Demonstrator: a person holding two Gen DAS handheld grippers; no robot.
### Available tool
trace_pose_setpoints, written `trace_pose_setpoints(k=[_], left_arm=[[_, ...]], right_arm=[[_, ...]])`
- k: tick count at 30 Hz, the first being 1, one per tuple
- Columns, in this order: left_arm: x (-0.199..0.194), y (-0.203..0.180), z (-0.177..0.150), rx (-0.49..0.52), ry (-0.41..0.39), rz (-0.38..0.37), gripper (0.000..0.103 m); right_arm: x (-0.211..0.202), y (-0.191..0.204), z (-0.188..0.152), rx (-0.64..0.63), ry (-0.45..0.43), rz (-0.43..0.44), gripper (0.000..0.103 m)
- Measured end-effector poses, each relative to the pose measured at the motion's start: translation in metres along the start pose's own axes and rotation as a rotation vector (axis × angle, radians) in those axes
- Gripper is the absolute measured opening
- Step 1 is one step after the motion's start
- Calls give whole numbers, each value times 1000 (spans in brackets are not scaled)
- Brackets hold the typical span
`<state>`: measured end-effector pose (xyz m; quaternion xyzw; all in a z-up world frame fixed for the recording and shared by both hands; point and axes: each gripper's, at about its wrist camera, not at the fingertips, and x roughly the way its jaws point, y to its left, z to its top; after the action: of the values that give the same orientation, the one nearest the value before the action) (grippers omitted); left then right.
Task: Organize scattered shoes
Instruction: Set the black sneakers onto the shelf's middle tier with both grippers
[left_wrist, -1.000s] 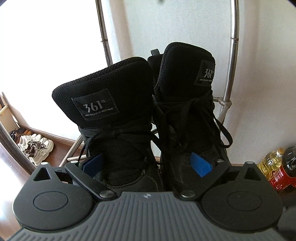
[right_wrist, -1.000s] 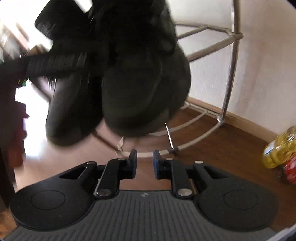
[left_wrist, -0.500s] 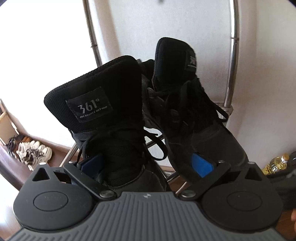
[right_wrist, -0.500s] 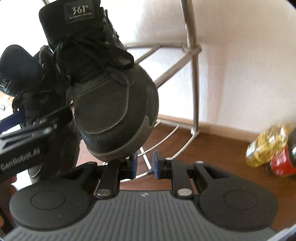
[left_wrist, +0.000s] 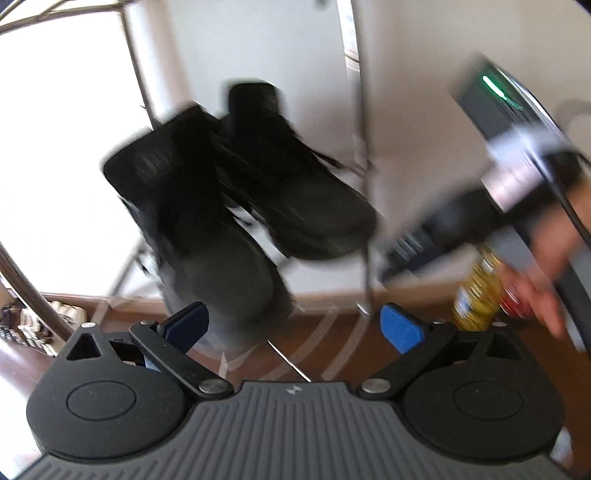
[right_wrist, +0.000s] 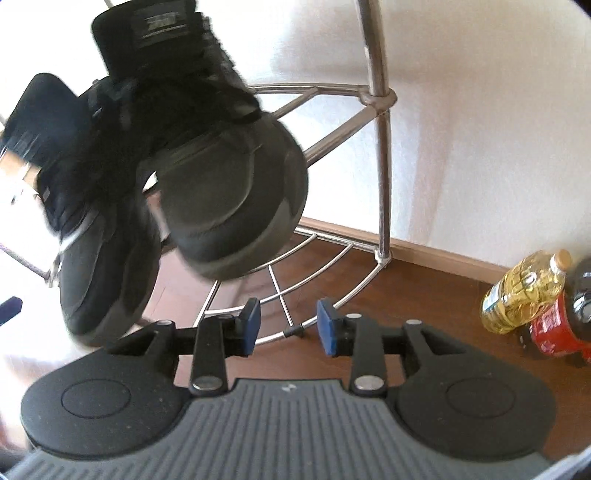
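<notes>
Boots (left_wrist: 236, 221) now sit free on the rack (right_wrist: 380, 99); left claw (left_wrist: 291, 325) wide open, right claw (right_wrist: 288, 325) opening, both empty

Chrome wire rack (right_wrist: 373, 99), two black boots (right_wrist: 229, 184) on its tier

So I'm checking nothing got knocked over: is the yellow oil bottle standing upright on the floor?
No, the yellow oil bottle lies tilted on the wooden floor, leaning against the red-labelled bottle.

Both wrist views: shoes (left_wrist: 236, 206), close, downward
</notes>
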<state>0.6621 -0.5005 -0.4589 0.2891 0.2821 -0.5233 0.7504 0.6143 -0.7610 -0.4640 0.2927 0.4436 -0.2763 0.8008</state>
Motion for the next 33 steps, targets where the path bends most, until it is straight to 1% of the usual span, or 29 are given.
trace_pose_setpoints(k=[3,5,6,8,10,12,16,20,25,27,30,33], left_arm=[[10,-11,-6,66,26,-3,100],[37,-4,0,64,30,0,100],[43,-2,1,62,32,2,101],[49,2,2,57,15,17,102],[47,5,1,61,0,24,102],[45,7,1,55,-7,23,102],[48,14,4,54,-33,54,102],[62,24,14,36,-42,67,102],[60,24,18,15,-39,52,100],[49,29,5,5,-37,27,100],[30,21,-23,23,6,0,100],[30,12,-37,38,36,-20,100]], right_arm=[[8,18,-7,-130,-14,-5,27],[15,29,-6,-199,-31,-17,26],[18,33,-5,-215,-37,-21,26],[37,43,-4,-238,-50,-18,25],[34,51,-12,-257,-58,-22,24],[41,57,-9,-267,-59,-30,20],[51,62,-6,-272,-54,-37,20],[62,66,-1,-283,-45,-56,20],[67,66,6,-322,-33,-57,20],[66,63,6,-330,-20,-46,20],[53,56,-2,-321,-18,-29,21],[43,52,-9,-288,5,8,22]])
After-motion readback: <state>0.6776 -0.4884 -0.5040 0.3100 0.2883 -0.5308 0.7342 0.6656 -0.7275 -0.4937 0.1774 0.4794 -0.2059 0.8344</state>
